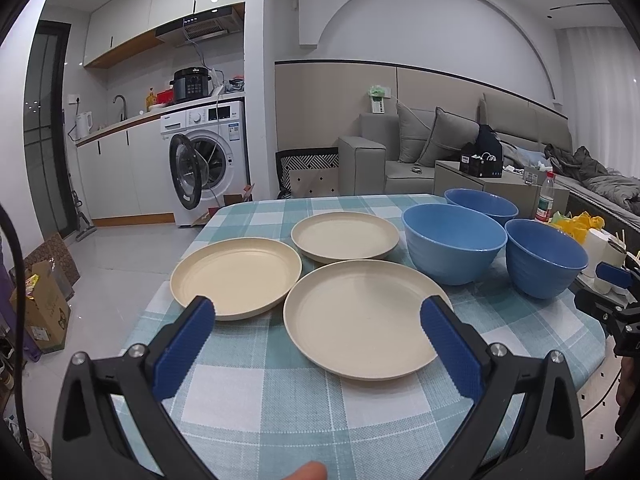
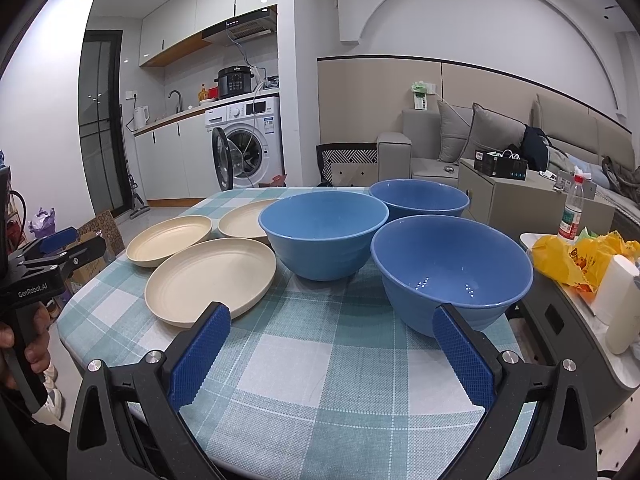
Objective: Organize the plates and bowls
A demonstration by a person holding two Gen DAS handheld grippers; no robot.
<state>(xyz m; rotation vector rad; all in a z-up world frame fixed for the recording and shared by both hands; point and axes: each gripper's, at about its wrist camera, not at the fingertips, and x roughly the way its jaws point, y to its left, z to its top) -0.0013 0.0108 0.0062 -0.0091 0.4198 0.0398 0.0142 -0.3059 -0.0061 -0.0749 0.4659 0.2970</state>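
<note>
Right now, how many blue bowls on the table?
3: nearest round blue bowl before the right gripper, one beside the plates, one farthest back. None visibly hidden.

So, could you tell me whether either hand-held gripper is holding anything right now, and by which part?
Nothing is held. The left hand-held gripper and the right hand-held gripper are both open above the tablecloth, short of the plates and bowls.

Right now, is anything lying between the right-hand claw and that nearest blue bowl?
No. In the right wrist view, only bare checked tablecloth lies between the open right gripper and the nearest blue bowl.
</note>
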